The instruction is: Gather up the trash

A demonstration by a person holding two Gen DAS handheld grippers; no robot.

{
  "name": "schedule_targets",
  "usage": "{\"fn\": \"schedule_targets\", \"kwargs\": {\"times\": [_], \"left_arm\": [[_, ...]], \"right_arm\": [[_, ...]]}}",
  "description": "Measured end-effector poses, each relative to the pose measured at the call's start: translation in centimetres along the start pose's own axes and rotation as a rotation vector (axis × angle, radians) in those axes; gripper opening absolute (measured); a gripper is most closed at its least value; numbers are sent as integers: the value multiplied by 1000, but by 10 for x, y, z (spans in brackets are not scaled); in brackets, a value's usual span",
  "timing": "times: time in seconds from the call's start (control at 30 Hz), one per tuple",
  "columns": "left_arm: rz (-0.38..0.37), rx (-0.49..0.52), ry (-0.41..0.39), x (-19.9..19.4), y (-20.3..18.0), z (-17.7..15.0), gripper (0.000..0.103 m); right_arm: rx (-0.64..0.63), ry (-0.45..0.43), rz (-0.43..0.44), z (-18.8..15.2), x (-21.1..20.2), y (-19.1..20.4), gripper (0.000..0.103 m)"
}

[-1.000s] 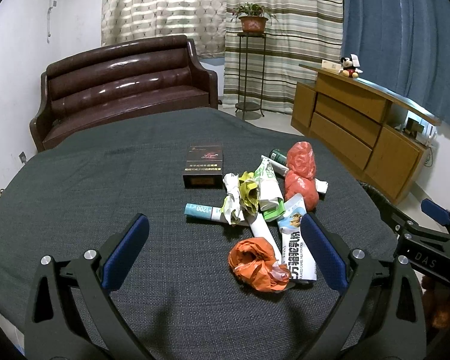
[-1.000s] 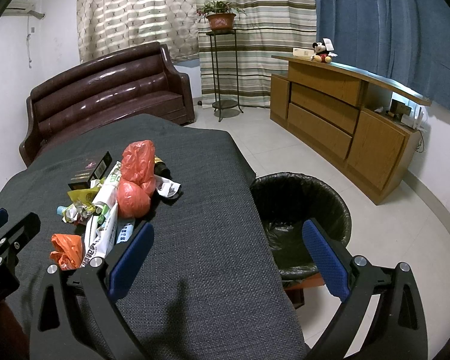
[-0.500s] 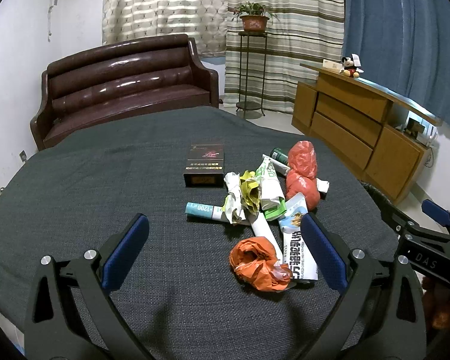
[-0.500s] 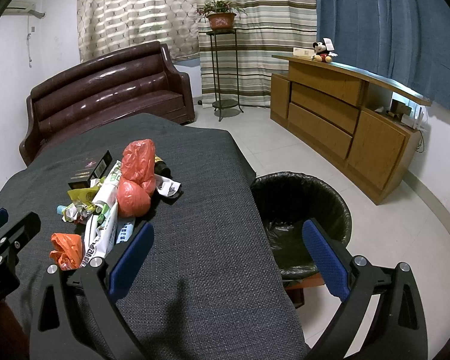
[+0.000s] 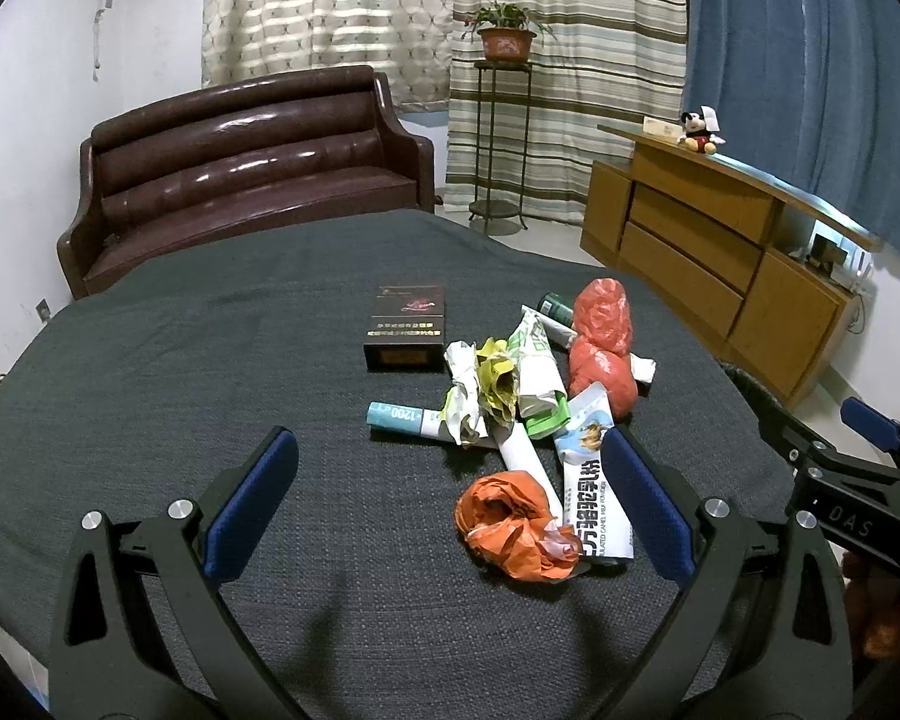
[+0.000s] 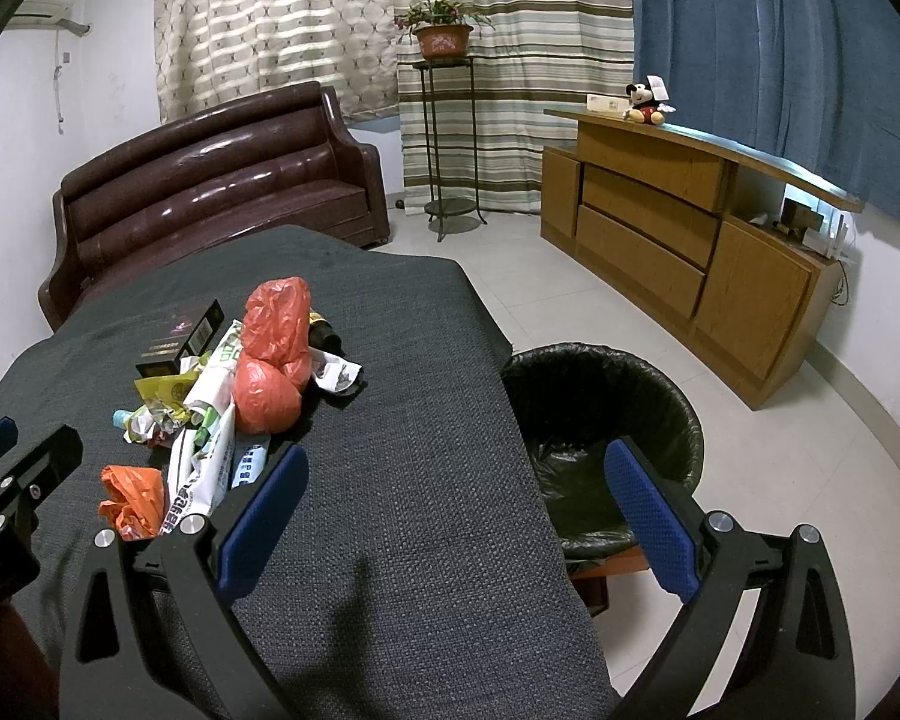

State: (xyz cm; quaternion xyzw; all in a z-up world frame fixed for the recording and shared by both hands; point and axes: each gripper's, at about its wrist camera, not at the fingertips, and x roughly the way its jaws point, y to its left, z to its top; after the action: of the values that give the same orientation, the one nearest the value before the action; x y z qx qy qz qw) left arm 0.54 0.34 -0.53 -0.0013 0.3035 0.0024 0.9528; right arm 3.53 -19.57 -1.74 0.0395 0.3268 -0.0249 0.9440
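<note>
Left hand-held gripper (image 5: 447, 489) hovers low over the near part of the tabletop (image 5: 210, 372), angled slightly down, blue-padded fingers (image 5: 252, 501) spread wide, nothing between them. Crumpled orange plastic bag (image 5: 513, 525) lies on the cloth inside the finger span, closer to the right finger, not touched.

Trash pile sits past the fingertips, right of centre: dark cigarette box (image 5: 407, 329) at the left and far edge, a teal-and-white tube (image 5: 402, 417) lying flat nearer, crumpled white and yellow wrappers (image 5: 483, 387) on top of it, a white-and-green packet (image 5: 537, 369), a white sachet with print (image 5: 594, 489) just beside the orange bag, two red plastic bags (image 5: 600, 348) touching each other at the right edge, and a dark bottle (image 5: 555, 307) poking out behind them; its label is too small to read.

Right hand-held gripper (image 6: 456, 507) is held further right, over the tabletop's right edge, fingers also wide apart and empty: left finger above the cloth, right finger above the bin. In the left wrist view its body shows at the far right, with part of a hand (image 5: 882, 612) under it.

Trash bin (image 6: 600, 408) stands on the floor, tight against the tabletop edge, lined with a black bag. Inside looks empty, but the bottom is dark and partly hidden by the finger, so cannot tell for sure.
</note>
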Motion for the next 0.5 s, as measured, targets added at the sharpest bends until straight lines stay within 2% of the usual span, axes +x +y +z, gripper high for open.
{"fn": "schedule_targets", "kwargs": {"times": [0.4, 0.47, 0.5], "left_arm": [[-6, -8, 19, 11, 2, -14, 98], [-9, -13, 27, 13, 4, -17, 96], [-11, -16, 33, 13, 5, -18, 92]], "right_arm": [[-3, 3, 0, 0, 1, 0, 96], [-7, 5, 1, -4, 2, 0, 96], [-9, 3, 0, -4, 0, 0, 96]]}}
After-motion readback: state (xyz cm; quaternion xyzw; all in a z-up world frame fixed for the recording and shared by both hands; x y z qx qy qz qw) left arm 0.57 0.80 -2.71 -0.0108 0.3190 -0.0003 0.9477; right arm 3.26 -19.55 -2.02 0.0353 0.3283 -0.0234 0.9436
